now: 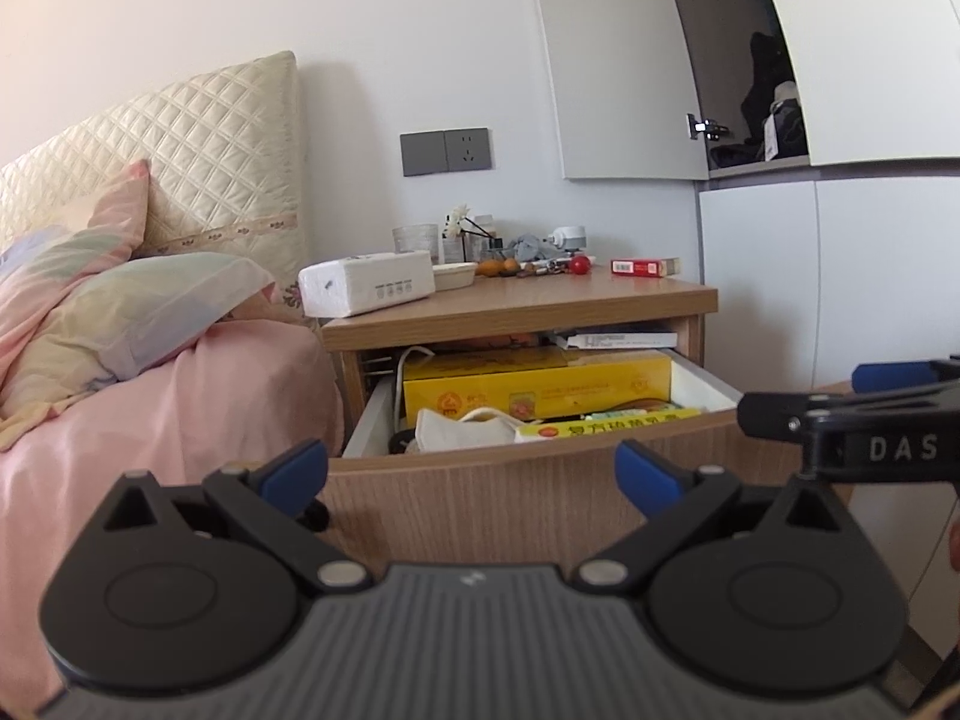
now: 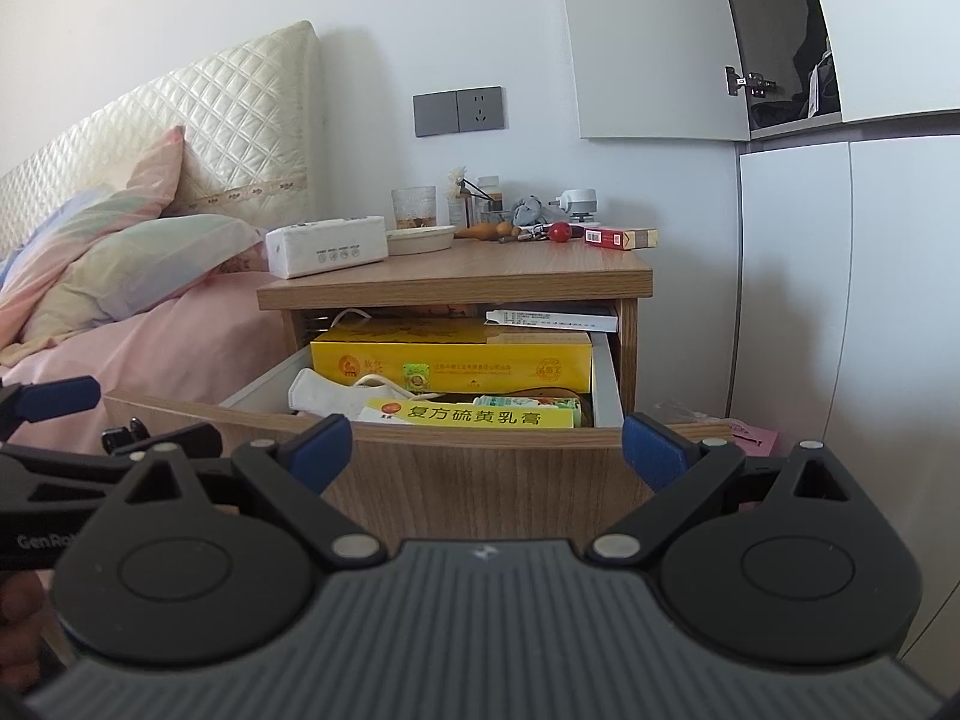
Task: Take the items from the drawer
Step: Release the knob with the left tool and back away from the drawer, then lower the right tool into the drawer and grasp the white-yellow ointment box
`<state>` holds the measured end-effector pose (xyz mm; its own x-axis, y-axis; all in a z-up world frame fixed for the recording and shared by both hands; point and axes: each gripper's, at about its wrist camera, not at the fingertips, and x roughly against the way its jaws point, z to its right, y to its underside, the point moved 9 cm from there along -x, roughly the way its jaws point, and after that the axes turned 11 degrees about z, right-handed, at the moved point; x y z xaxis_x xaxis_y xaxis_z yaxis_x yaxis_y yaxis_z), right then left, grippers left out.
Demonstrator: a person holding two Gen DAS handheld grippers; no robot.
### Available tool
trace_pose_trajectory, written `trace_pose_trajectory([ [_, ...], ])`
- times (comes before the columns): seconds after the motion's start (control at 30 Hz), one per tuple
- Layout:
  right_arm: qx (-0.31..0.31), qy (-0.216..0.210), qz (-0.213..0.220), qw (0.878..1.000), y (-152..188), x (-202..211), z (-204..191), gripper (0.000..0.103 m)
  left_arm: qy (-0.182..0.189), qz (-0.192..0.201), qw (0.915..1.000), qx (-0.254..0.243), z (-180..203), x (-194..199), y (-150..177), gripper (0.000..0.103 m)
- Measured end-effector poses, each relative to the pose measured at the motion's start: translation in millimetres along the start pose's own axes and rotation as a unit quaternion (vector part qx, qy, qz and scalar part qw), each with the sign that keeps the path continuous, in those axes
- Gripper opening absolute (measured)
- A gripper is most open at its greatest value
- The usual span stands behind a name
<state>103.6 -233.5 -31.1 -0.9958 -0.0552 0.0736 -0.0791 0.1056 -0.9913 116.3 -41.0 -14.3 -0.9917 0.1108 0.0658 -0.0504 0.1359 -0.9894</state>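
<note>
drawer [image 2: 480, 468] floor under yellow box [image 2: 450, 360], mask [image 2: 336, 393] and ointment carton [image 2: 474, 414]; label print illegible

Soft, even daylight fills both views, bright on the white wall [image 1: 420, 30] and brightest at the upper left, with only faint shadows: one beside the headboard [image 1: 240, 138] and a darker one under the nightstand top over the open drawer [image 2: 456, 360]. Fisheye distortion bends the straight lines, so the cupboard door [image 2: 654, 42] curves strongly toward the right edge, and dark vignetting shows in the corners. The middle distance is fairly sharp, the print on the yellow box [image 2: 474, 417] being readable, while each claw [image 1: 474, 468] close to the lens looks slightly soft, without glare.
</note>
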Motion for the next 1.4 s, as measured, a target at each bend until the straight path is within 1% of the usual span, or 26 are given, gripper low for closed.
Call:
trace_pose_trajectory([
  [0.23,-0.026,0.001,0.018,1.000,-5.8,6.9,10.0,0.099,-0.009,0.003,0.9999,0.007,-4.9,2.1,-1.5,0.103],
  [0.33,-0.027,-0.040,-0.016,0.999,-14.4,-17.1,11.4,0.099,-0.011,0.006,0.9998,0.012,-8.0,4.0,-2.8,0.103],
  [0.43,-0.028,-0.081,-0.051,0.995,-23.2,-40.7,12.9,0.099,-0.011,0.007,0.9997,0.021,-11.5,5.5,-3.7,0.103],
  [0.53,-0.029,-0.122,-0.086,0.988,-32.3,-63.4,14.6,0.099,-0.004,0.005,0.9995,0.031,-12.9,6.1,-4.5,0.103],
  [0.67,-0.031,-0.176,-0.132,0.975,-44.8,-92.2,17.4,0.099,0.008,0.002,0.9992,0.040,-13.9,6.2,-3.7,0.103],
  [0.8,-0.032,-0.229,-0.177,0.957,-57.9,-119.4,21.0,0.099,0.014,-0.008,0.9988,0.046,-16.6,2.6,0.5,0.103],
  [0.83,-0.014,-0.232,-0.191,0.954,-56.3,-128.6,12.8,0.099,0.015,-0.010,0.9988,0.046,-16.7,2.1,1.2,0.103],
  [0.87,0.001,-0.237,-0.211,0.948,-52.9,-139.7,7.9,0.099,0.017,-0.011,0.9987,0.046,-16.4,2.0,1.8,0.103],
  [0.97,0.047,-0.261,-0.265,0.927,-36.7,-168.5,-4.6,0.099,0.024,-0.011,0.9987,0.044,-15.4,2.2,2.7,0.103],
  [1.0,0.070,-0.270,-0.280,0.919,-28.8,-176.6,-9.2,0.099,0.024,-0.011,0.9987,0.044,-15.8,2.4,2.9,0.103],
  [1.03,0.090,-0.284,-0.295,0.908,-20.6,-183.3,-14.7,0.099,0.025,-0.011,0.9986,0.045,-16.8,2.5,3.2,0.103],
  [1.2,0.158,-0.336,-0.321,0.871,8.3,-196.9,-28.9,0.098,0.035,-0.017,0.9982,0.046,-22.3,1.7,6.4,0.103],
  [1.33,0.210,-0.375,-0.339,0.836,30.9,-207.5,-38.7,0.098,0.030,-0.022,0.9979,0.054,-30.5,-1.5,8.3,0.103],
  [1.37,0.216,-0.376,-0.339,0.835,31.7,-205.6,-38.7,0.097,0.028,-0.025,0.9976,0.058,-33.2,-2.8,9.3,0.103],
  [1.4,0.222,-0.375,-0.337,0.835,32.0,-203.3,-38.5,0.088,0.027,-0.027,0.9974,0.062,-35.0,-3.6,9.9,0.103],
])
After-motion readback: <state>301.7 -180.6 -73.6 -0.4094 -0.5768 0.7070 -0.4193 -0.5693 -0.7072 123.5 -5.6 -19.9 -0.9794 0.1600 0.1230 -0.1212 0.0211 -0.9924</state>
